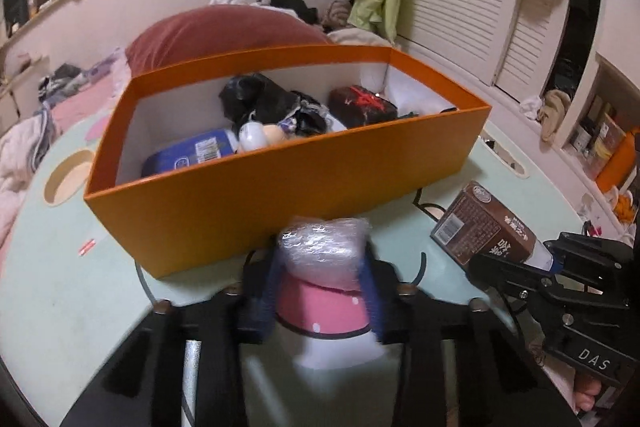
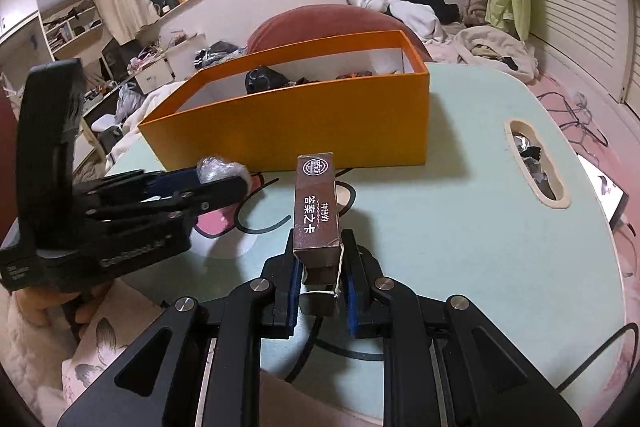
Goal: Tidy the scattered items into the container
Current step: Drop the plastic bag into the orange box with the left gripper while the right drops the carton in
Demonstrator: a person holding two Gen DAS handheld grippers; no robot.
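Left gripper is clamped on a small wad of clear plastic wrap, held just in front of the near wall of the orange box, low and close to the tabletop. Right gripper is closed on the bottom end of a brown card box, which stands upright between the pads, near the middle of the tabletop and short of the orange box's near wall.

Orange box sits toward the far edge of the tabletop and already holds a blue pack, a black bag, a dark packet with red print and a couple of small round bits.

Advice for the drop-off:
- Both loads sit below the rim. Lift first, then go forward. A straight push would likely shove the orange box toward the far edge.
- Wad is soft and light; it may cling to a pad on release. Open fully and low inside the box.
- Free space looks best at the right end, past the dark packet. Left end is taken by the blue pack.
- Card box is tall and gripped only at its base, so it can swing. Tip it flat before letting go.
- Go one gripper at a time, since the two are near each other.
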